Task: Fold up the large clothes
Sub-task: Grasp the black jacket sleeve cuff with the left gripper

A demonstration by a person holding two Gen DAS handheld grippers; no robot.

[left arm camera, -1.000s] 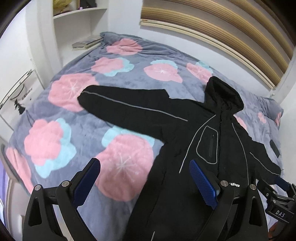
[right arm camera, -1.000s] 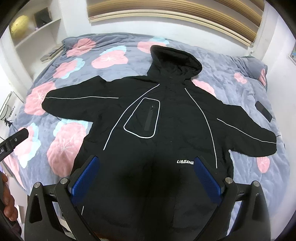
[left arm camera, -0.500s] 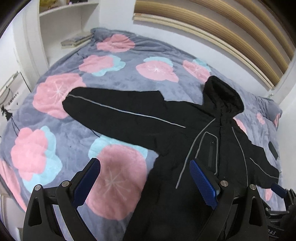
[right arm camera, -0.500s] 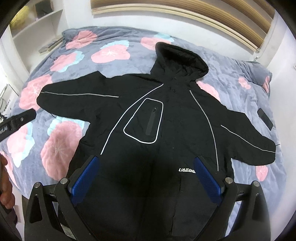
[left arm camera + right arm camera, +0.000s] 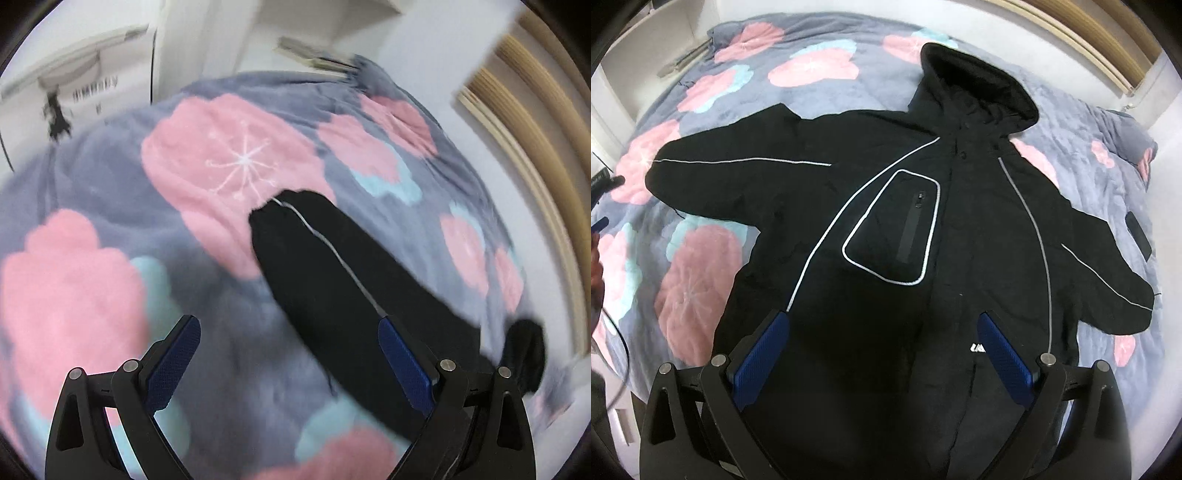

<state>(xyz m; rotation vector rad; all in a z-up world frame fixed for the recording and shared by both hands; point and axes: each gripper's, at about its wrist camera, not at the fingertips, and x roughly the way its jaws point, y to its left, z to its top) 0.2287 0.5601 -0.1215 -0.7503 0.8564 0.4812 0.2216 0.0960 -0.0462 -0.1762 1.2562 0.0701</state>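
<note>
A black hooded jacket (image 5: 923, 229) lies face up and spread flat on a bed (image 5: 812, 44) covered in a grey quilt with pink and pale-blue flowers, hood toward the slatted headboard (image 5: 1100, 40), hem toward the camera, both sleeves thrown out to the sides. The left gripper (image 5: 290, 365), jaws released and holding nothing, hangs over the quilt just short of the jacket's left-hand sleeve (image 5: 332, 280); that view is smeared with motion blur. The sleeve's long axis runs away from the gripper on a diagonal, its cuff (image 5: 284, 206) at the far end on a pink flower, its shoulder end passing under the right-hand finger. A thin reflective stripe follows the sleeve's length. The right gripper (image 5: 882, 358), likewise spread wide and empty, hovers above the jacket's lower front, near the hem, with the outlined chest pocket (image 5: 897, 236) straight ahead. The left gripper is plainly the nearer to the outstretched sleeve, which looks like the first part to be folded in across the body. A dark flat object, perhaps a phone (image 5: 1137, 236), lies on the quilt just beyond the opposite sleeve. Nothing rests on the jacket itself, and folding has not yet begun
</note>
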